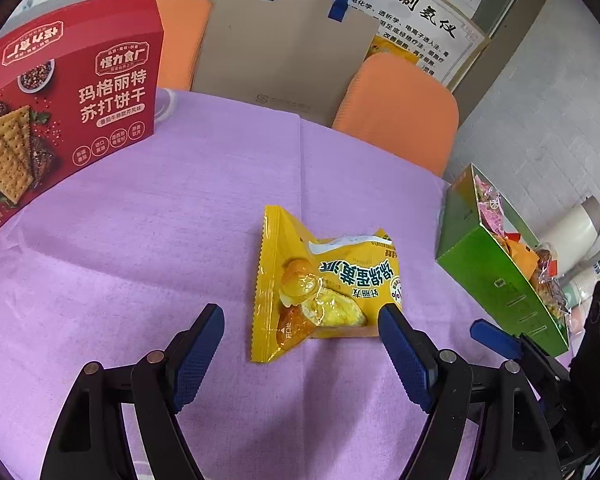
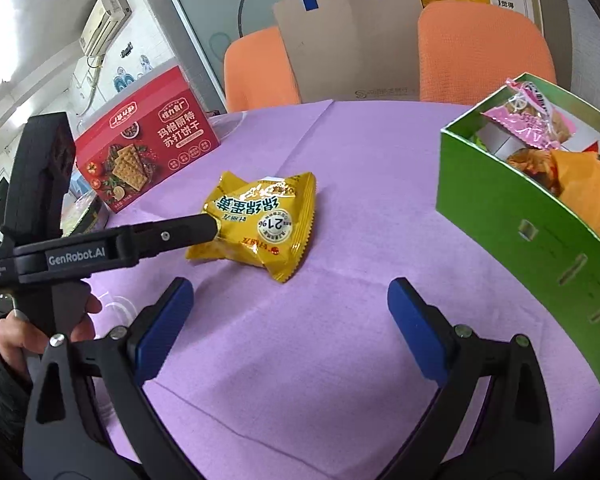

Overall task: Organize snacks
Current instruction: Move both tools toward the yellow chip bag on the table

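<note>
On the purple bench (image 1: 140, 240), the left gripper (image 1: 300, 334) is low with its fingers apart, one on each side of the near end of the yellow packet (image 1: 324, 284), which lies flat in the middle. The right gripper (image 2: 290, 314) hovers nearer, also spread wide and holding nothing. At the right, the green box (image 2: 512, 216) holds pink and orange snack packets. A red cracker box (image 1: 64, 100) stands at the far left. Behind the bench are orange chairs (image 1: 400, 116) and a paper bag (image 1: 284, 52).
</note>
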Demonstrator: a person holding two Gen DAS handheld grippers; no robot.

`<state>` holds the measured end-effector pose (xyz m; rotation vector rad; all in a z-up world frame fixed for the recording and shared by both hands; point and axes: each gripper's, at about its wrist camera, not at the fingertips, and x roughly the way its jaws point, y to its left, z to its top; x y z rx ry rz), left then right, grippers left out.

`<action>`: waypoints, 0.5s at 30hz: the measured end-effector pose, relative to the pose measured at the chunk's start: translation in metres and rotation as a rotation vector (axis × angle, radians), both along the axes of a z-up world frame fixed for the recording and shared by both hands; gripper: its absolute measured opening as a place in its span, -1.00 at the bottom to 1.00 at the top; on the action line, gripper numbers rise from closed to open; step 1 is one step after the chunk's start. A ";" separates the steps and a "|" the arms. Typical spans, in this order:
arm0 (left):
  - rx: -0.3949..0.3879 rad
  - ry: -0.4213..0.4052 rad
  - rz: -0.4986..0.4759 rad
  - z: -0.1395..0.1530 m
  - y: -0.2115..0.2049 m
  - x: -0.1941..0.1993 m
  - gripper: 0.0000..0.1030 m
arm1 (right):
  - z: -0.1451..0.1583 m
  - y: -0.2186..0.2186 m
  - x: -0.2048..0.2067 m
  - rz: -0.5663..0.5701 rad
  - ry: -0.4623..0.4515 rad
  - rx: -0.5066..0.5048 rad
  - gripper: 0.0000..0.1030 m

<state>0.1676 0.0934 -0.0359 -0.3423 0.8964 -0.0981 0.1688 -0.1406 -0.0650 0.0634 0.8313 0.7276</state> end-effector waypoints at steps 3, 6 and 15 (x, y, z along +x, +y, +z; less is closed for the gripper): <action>-0.018 0.003 -0.011 -0.003 0.000 0.006 0.57 | -0.003 0.009 0.008 0.006 0.010 -0.008 0.80; -0.031 0.006 -0.029 -0.005 0.002 0.011 0.56 | -0.005 0.016 0.013 0.014 0.015 -0.008 0.79; -0.071 0.001 -0.064 -0.009 0.006 0.023 0.49 | -0.008 0.027 0.025 0.024 0.024 -0.016 0.71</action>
